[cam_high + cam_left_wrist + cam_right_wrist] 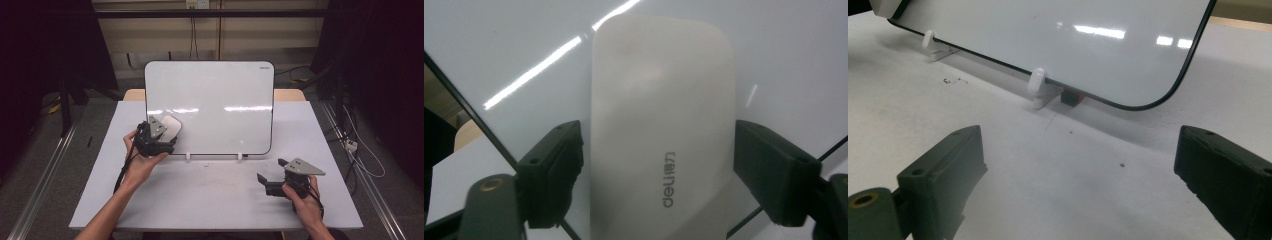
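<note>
Whiteboard (215,100) stands upright on small white feet (1037,87) at the far middle of the grey bench (210,195). Left tool (161,134) clamps a white eraser (663,135) marked "deli" between its jaws, pressed flat on the board's lower left corner. Right tool (272,176) is held in the right hand (304,200) over the near right of the bench, jaws spread wide with nothing between them, aimed at the board's lower right corner, well apart from it.
</note>
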